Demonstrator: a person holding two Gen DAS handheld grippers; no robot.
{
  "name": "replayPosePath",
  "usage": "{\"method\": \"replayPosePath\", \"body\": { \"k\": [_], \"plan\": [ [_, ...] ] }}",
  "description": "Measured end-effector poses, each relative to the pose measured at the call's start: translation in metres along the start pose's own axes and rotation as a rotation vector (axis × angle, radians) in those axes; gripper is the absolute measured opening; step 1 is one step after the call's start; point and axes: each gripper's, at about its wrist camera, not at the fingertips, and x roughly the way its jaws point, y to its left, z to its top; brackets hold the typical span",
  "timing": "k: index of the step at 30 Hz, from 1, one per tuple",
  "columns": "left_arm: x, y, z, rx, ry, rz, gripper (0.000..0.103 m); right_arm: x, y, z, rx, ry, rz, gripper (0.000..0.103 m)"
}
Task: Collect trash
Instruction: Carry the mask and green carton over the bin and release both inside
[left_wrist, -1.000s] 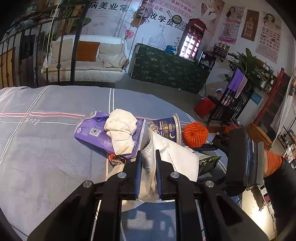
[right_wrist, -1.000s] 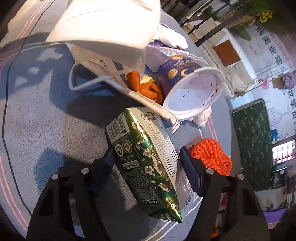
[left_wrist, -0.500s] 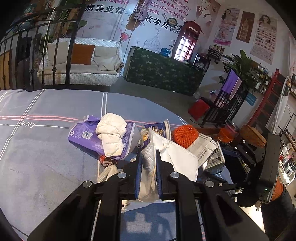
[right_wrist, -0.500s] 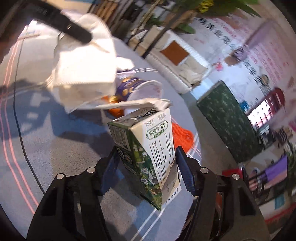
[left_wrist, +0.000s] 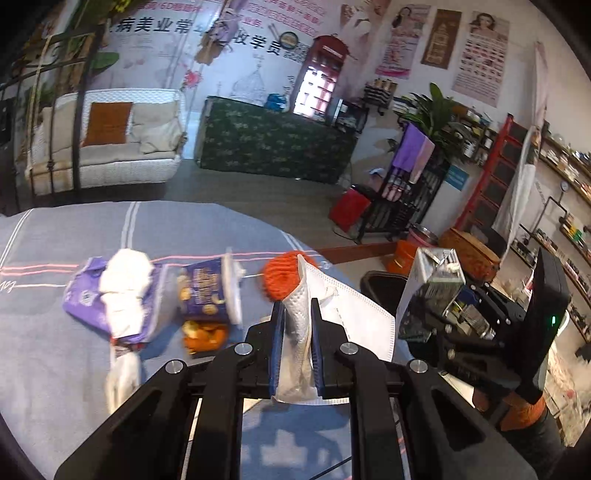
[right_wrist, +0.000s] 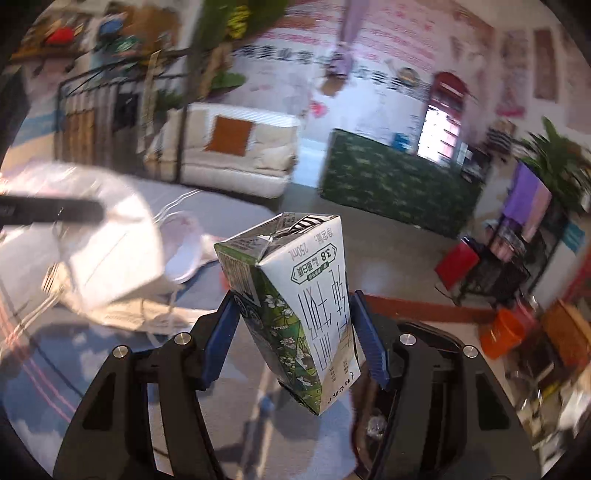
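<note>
My left gripper (left_wrist: 297, 317) is shut on a white face mask (left_wrist: 356, 319) and a strip of white paper, held above the table's right part. In the right wrist view my right gripper (right_wrist: 293, 301) is shut on a green-and-white milk carton (right_wrist: 306, 295), upright and in the air. The same carton (left_wrist: 430, 291) shows in the left wrist view, right of the mask and past the table edge. On the cloth lie a purple packet (left_wrist: 83, 301) under crumpled tissue (left_wrist: 125, 278), a purple cup (left_wrist: 205, 291) on its side, orange peels (left_wrist: 205, 338) and an orange net ball (left_wrist: 280, 277).
The table carries a grey-blue striped cloth (left_wrist: 48, 369). A dark bin-like opening (right_wrist: 373, 424) sits below the carton, beside the table edge. Beyond are a green counter (left_wrist: 273, 144), a white sofa (left_wrist: 110, 147), a black rack (left_wrist: 402, 206) and an orange bucket (right_wrist: 502, 334).
My right gripper lifted the carton off the cloth, rolled it upright and carried it right, past the table edge. My left gripper drifted right with the mask still pinched.
</note>
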Motion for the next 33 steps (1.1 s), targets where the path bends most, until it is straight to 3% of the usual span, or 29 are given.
{"method": "replayPosePath", "body": {
  "k": [6, 12, 19, 27, 29, 31, 33],
  "plan": [
    [0.029, -0.033, 0.004, 0.046, 0.031, -0.093, 0.014, 0.015, -0.062, -0.022, 0.177, 0.036, -0.168, 0.062],
    [0.057, -0.064, 0.002, 0.108, 0.077, -0.149, 0.014, 0.038, -0.118, -0.064, 0.296, 0.176, -0.28, 0.062],
    [0.084, -0.093, -0.003, 0.186, 0.122, -0.18, 0.014, 0.083, -0.151, -0.1, 0.388, 0.347, -0.269, 0.062],
    [0.104, -0.111, -0.004, 0.227, 0.158, -0.189, 0.014, 0.105, -0.157, -0.127, 0.423, 0.45, -0.272, 0.059],
    [0.109, -0.115, -0.002, 0.233, 0.164, -0.195, 0.014, 0.103, -0.157, -0.13, 0.429, 0.445, -0.271, 0.062],
    [0.114, -0.12, 0.0, 0.244, 0.166, -0.193, 0.014, 0.099, -0.159, -0.132, 0.435, 0.443, -0.28, 0.075],
    [0.119, -0.126, 0.003, 0.253, 0.17, -0.199, 0.014, 0.088, -0.157, -0.131, 0.428, 0.417, -0.308, 0.078]
  ]
}}
